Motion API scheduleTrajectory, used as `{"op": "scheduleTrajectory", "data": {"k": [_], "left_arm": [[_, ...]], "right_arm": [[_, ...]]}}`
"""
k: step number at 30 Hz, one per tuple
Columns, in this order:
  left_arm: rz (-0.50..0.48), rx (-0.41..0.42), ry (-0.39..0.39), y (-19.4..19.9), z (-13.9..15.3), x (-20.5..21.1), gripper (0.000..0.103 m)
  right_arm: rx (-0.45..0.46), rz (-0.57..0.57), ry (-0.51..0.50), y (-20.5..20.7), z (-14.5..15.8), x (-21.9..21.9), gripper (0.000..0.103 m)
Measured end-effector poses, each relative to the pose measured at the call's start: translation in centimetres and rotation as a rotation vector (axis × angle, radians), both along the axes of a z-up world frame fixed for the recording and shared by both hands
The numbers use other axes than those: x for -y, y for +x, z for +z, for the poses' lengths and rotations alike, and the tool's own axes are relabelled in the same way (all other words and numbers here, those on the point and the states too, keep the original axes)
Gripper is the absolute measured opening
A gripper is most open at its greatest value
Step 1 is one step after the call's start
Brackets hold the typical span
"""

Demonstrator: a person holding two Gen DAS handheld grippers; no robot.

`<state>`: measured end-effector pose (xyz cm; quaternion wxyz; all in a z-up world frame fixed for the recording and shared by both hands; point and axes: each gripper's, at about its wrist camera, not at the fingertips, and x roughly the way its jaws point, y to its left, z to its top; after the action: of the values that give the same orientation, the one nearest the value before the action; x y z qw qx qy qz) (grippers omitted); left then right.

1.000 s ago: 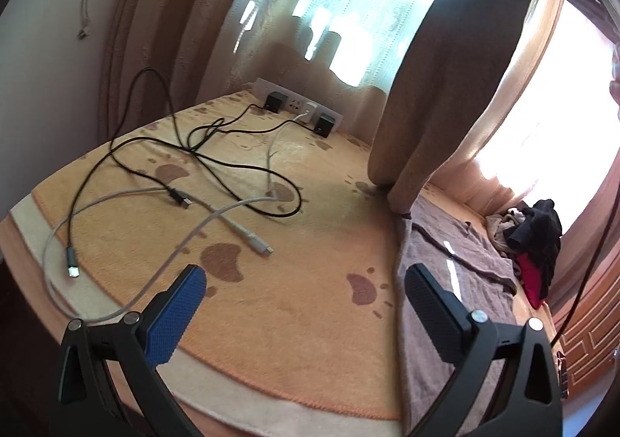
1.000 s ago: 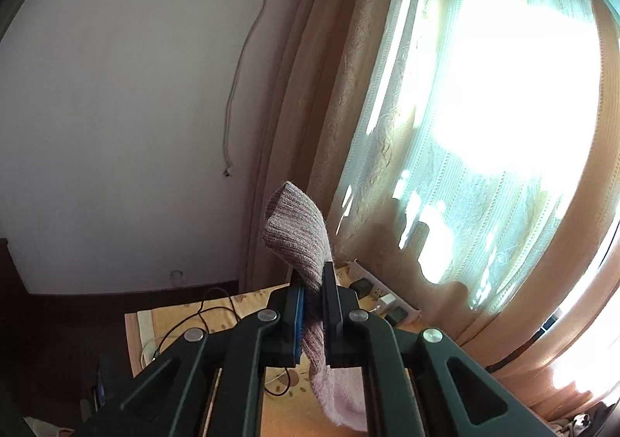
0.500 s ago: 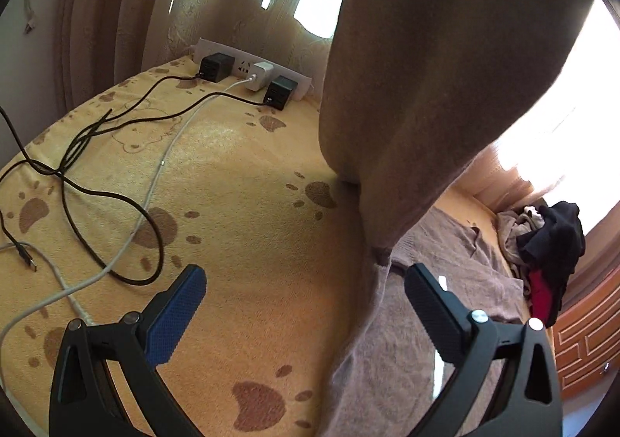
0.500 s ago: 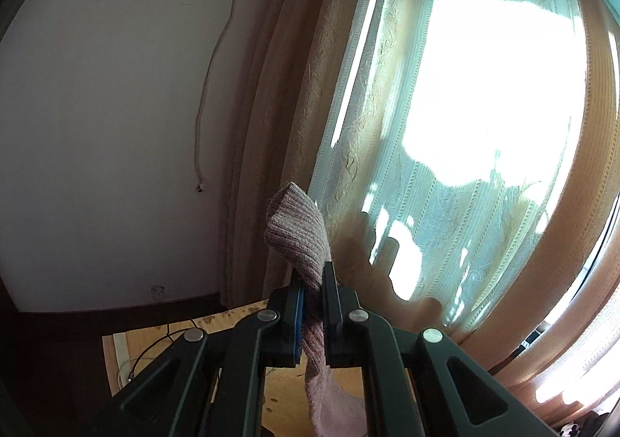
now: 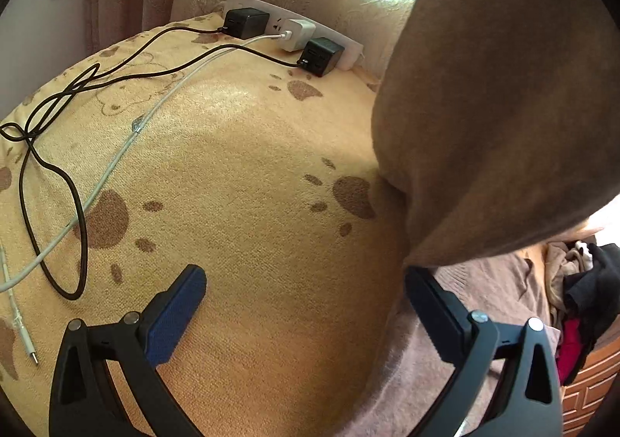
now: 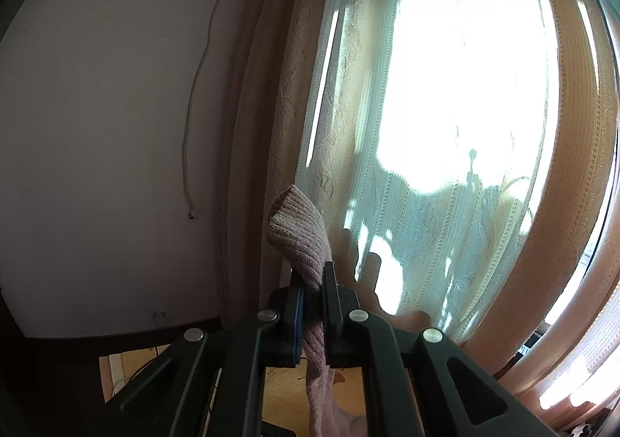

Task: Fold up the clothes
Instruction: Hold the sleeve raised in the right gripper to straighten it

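Right wrist view: my right gripper (image 6: 313, 305) clenches the sweater (image 6: 298, 243) aloft for straightening; left gripper (image 5: 302, 305) gapes empty beside it.

A home, prob. a bedroom. Bed (image 5: 252, 165) w/ yellow paw-print blanket takes most of the left wrist view. Power strip (image 5: 294, 26) at bed's far edge by the window, w/ chargers plugged in; cables (image 5: 46, 150) trail over the blanket's left side. Long beige curtains (image 6: 271, 107) + sheer lace one (image 6: 426, 126) cover a bright window. Plain white wall (image 6: 97, 107). Clothes pile (image 5: 581, 293) at bed's right edge.
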<state>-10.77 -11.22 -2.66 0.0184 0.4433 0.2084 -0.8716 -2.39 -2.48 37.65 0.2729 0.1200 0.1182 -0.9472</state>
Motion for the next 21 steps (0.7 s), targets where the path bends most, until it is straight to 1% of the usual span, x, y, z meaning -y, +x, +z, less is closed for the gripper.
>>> {"op": "scheduleTrajectory", "data": {"k": [2, 5, 7, 9, 11, 13, 14, 18, 21], "left_arm": [[0.022, 0.002, -0.009, -0.2, -0.3, 0.7, 0.103], [0.055, 0.002, 0.001, -0.2, -0.3, 1.8, 0.103], [0.045, -0.003, 0.06, 0.2, -0.2, 2.4, 0.103], [0.02, -0.016, 0.148, 0.9, 0.0, 2.7, 0.103], [-0.027, -0.046, 0.248, 1.9, 0.2, 2.4, 0.103], [-0.087, -0.098, 0.288, 3.0, 0.6, 1.4, 0.103], [-0.124, -0.128, 0.286, 3.5, 0.8, 0.7, 0.103], [-0.264, -0.228, 0.193, 4.4, 1.5, -2.4, 0.103], [-0.282, -0.255, 0.138, 4.0, 1.8, -3.8, 0.103]], "right_arm": [[-0.003, -0.024, -0.029, -0.3, 0.0, -1.9, 0.008], [0.006, -0.062, -0.1, -0.6, -0.3, -5.7, 0.008], [0.01, -0.092, -0.116, -0.9, -0.8, -7.5, 0.008], [0.015, -0.122, -0.133, -1.3, -1.3, -9.3, 0.008], [0.041, -0.127, -0.131, -2.0, -1.8, -9.7, 0.008], [0.052, -0.121, -0.119, -2.4, -2.1, -9.5, 0.008], [0.052, -0.114, -0.111, -2.5, -2.2, -9.1, 0.008], [0.022, -0.071, -0.093, -1.6, -1.9, -7.8, 0.008], [0.008, -0.052, -0.092, -1.1, -1.7, -7.3, 0.008]]}}
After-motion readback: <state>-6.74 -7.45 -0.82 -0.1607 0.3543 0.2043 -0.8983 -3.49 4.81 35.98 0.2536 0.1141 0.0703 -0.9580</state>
